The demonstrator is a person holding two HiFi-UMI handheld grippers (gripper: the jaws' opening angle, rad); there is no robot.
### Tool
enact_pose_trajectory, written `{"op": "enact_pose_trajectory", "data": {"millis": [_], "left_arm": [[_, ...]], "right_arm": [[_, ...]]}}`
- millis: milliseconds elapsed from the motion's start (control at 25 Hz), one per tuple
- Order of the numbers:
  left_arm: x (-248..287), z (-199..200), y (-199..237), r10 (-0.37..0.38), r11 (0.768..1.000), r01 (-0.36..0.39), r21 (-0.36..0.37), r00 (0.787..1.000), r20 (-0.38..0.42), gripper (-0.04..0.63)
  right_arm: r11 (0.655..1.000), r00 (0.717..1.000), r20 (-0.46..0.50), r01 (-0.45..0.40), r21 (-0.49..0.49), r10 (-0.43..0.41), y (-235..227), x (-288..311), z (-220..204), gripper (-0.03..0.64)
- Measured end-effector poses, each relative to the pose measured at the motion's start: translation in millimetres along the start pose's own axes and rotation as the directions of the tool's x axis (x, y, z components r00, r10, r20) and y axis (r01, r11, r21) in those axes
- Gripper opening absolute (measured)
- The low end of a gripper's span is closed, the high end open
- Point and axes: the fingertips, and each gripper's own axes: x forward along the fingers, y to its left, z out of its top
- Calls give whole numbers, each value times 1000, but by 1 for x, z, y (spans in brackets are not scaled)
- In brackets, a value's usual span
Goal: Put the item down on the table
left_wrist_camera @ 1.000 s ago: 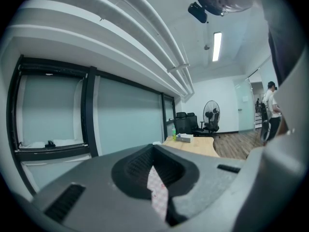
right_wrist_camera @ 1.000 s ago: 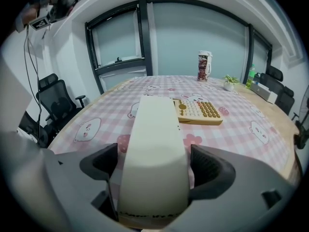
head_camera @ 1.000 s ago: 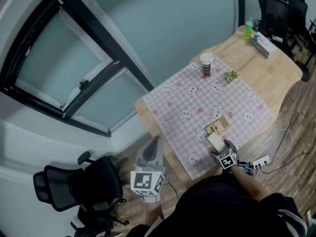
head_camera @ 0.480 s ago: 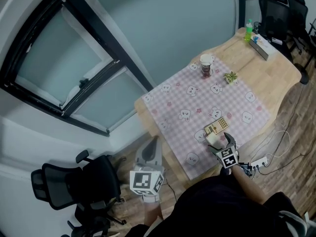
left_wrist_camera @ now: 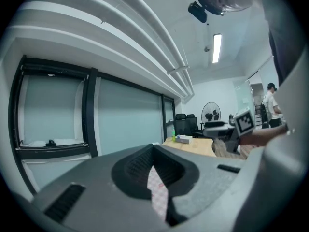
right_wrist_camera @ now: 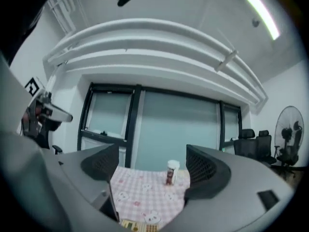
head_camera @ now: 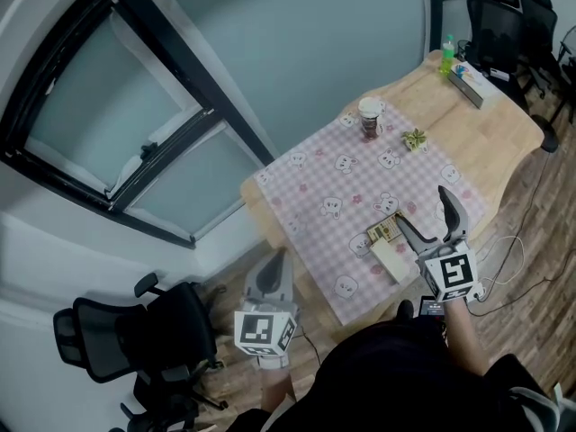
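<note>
A cream rectangular box (head_camera: 391, 257) lies flat on the pink checked tablecloth (head_camera: 342, 183) near the table's front edge, beside a tan calculator-like item (head_camera: 385, 232). My right gripper (head_camera: 423, 210) is lifted above and just right of the box, jaws wide open, nothing between them. The right gripper view looks along the open jaws (right_wrist_camera: 152, 170) at the cloth (right_wrist_camera: 140, 192) and a white-lidded jar (right_wrist_camera: 171, 172). My left gripper (head_camera: 272, 277) hangs off the table's left side, over the floor, jaws together and empty (left_wrist_camera: 154, 178).
A white-lidded jar (head_camera: 369, 118) and a small plant (head_camera: 415, 139) stand on the cloth's far side. A green bottle (head_camera: 446, 54) and a flat box (head_camera: 470, 84) sit on the bare wood beyond. Black office chairs (head_camera: 117, 349) stand on the floor; cables run right of the table.
The right gripper was down on the cream box at the table's front edge; it has let go, opened wide and risen up and to the right. The box stays on the cloth.
</note>
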Motion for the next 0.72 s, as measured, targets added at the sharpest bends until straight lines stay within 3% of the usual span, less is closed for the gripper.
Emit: {"op": "enact_pose_trajectory", "data": {"millis": [160,200,240,280,720], "left_arm": [[-2,2,-6,-12,1000,13,-4,1000,10,0],[-2,3,-7,-17,1000,17,-9,1000,15,0],[-3,4,-8,-19,1000,19,-14,1000,20,0],[-4,5,-9,-21,1000,21,-14,1000,23,-1],[-9,15,-17,-40,999,40,-1,998,51,0]], "right_arm": [[998,990,137,48,-47,-41,-6,-25,73,435],[997,985,160,66,-48,-58,-7,-32,84,350],[996,981,181,78,-40,-70,-8,-39,93,115],[996,979,193,80,-31,-72,-9,-44,99,28],[999,994,108,14,31,-17,-1,-51,79,17]]}}
